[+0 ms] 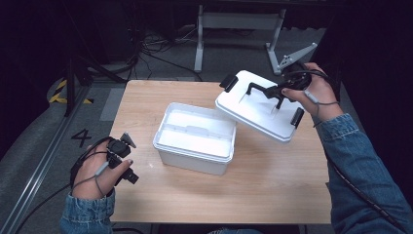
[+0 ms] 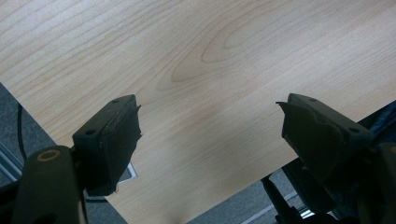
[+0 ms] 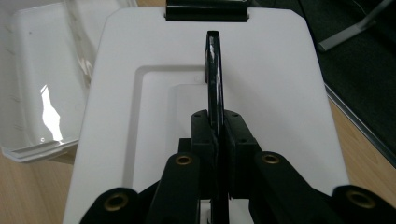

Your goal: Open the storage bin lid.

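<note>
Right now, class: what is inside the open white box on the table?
The white box holds a white insert tray with nothing visible on it; whatever lies beneath that tray is covered.

Blue denim sleeves (image 1: 363, 161) cover both forearms; black grippers (image 2: 210, 135) bear brass-coloured screws, and black cables (image 1: 41, 200) trail toward six o'clock.
</note>
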